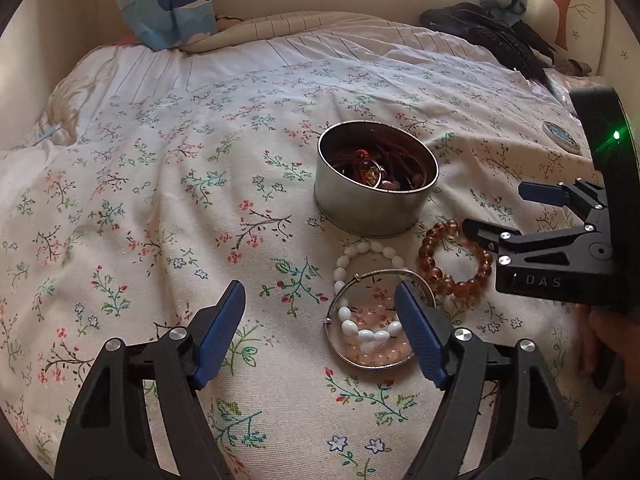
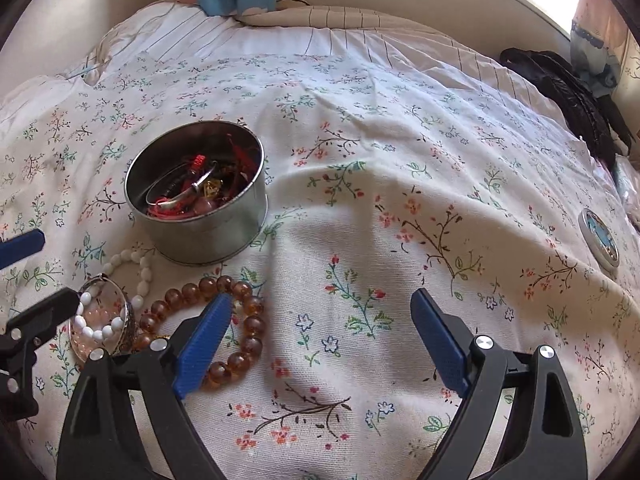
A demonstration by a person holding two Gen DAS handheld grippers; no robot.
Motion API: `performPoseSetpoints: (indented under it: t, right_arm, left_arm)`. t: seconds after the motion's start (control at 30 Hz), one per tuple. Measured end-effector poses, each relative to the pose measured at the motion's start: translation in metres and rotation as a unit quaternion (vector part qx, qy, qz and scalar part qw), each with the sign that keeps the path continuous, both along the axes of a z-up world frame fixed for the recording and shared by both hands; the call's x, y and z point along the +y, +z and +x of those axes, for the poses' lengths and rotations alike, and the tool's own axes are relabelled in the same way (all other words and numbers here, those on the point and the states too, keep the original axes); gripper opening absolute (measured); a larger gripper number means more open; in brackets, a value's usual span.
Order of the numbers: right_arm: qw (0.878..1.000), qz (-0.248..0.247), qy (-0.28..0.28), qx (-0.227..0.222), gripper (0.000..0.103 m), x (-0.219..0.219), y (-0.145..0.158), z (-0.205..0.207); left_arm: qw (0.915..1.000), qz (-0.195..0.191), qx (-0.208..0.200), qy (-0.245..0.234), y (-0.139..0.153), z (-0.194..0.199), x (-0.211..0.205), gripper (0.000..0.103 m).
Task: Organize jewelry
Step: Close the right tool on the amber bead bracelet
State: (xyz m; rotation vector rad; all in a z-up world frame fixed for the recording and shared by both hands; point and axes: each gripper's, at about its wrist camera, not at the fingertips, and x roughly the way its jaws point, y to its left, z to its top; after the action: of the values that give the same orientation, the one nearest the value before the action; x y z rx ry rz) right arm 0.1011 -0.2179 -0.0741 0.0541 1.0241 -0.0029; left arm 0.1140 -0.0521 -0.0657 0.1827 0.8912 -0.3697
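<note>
Blue pads on the left gripper (image 1: pixel 320 304) stand wide apart w/ nothing between them, just floral bedspread (image 1: pixel 160 200) under the gap. Its right-hand pad sits over the edge of the silver bangle (image 1: pixel 340 344), which lies flat on the cloth. Inside and across that bangle: a white bead bracelet (image 1: pixel 360 330) and some pale pink beads (image 1: pixel 376 354), all overlapping in one little pile. So the pile is off to the right of the gap, not in it.

Over to the right gripper (image 2: pixel 322 312): jaws spread wide too, empty, bare bedspread between the pads. Its left-hand pad covers part of the amber bead bracelet (image 2: pixel 248 344), whether touching or just above I can't tell. Amber loop lies just beside the bangle pile, on the right gripper's left.

Further out, beyond the bracelets, the round metal tin (image 1: pixel 372 208) stands upright, lid off, stuffed w/ red cords, a ring and other pieces. The tin lid (image 2: pixel 598 242) lies well apart, far right on the cloth. Back of the bed: a dark garment (image 1: pixel 492 36) by the wall and a blue patterned curtain (image 1: pixel 168 0).
</note>
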Motion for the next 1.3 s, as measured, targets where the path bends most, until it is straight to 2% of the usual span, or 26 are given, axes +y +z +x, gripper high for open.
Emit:
performPoseSetpoints:
  t: [0.1,0.2,0.3,0.37,0.53,0.57,0.6,0.63,0.73,0.93,1.1,1.2,1.3]
  right_arm:
    - [0.999,0.044,-0.004,-0.006,0.087,-0.007,0.002,0.000]
    - [0.998,0.063,-0.010,-0.004,0.088,-0.011,0.001,0.002]
    - [0.997,0.076,-0.013,-0.002,0.088,-0.013,0.001,0.003]
    - [0.997,0.079,-0.010,-0.002,0.088,-0.013,0.001,0.003]
    - [0.997,0.075,0.019,0.024,0.088,-0.001,-0.008,0.004]
    - [0.997,0.068,0.028,0.031,0.088,0.004,-0.011,0.005]
    - [0.997,0.060,0.035,0.033,0.088,0.008,-0.011,0.005]
    - [0.997,0.056,0.039,0.031,0.088,0.010,-0.011,0.004]
    - [0.997,0.060,0.032,0.029,0.088,0.007,-0.011,0.004]
    - [0.996,0.086,0.030,0.026,0.088,0.000,-0.009,0.002]
    - [0.992,0.094,0.084,0.021,0.089,0.021,-0.006,-0.001]
    - [0.991,0.078,0.109,0.026,0.090,0.034,-0.008,0.000]
    - [0.990,0.080,0.111,0.035,0.090,0.036,-0.013,0.002]
  left_arm:
    - [0.9994,-0.023,0.008,-0.023,0.002,-0.006,-0.003,0.074]
    - [0.9987,-0.011,0.010,-0.049,-0.001,-0.013,-0.014,0.075]
    - [0.9977,0.014,0.003,-0.066,-0.005,-0.016,-0.025,0.081]
    - [0.9972,0.030,0.004,-0.069,-0.009,-0.016,-0.030,0.082]
    - [0.9967,0.038,0.023,-0.068,-0.018,-0.008,-0.033,0.082]
    - [0.9965,0.038,0.030,-0.069,-0.020,-0.007,-0.034,0.078]
    - [0.9962,0.038,0.036,-0.069,-0.022,-0.006,-0.033,0.068]
    - [0.9960,0.038,0.042,-0.070,-0.024,-0.005,-0.033,0.065]
    - [0.9965,0.024,0.038,-0.070,-0.019,-0.006,-0.029,0.064]
    - [0.9993,-0.005,0.012,-0.035,-0.003,-0.008,-0.011,0.064]
    - [0.9991,-0.027,0.017,0.027,0.001,0.007,0.013,0.064]
    - [0.9988,-0.021,0.026,0.035,-0.003,0.011,0.014,0.064]
    - [0.9992,-0.015,0.024,0.027,-0.004,0.011,0.011,0.064]
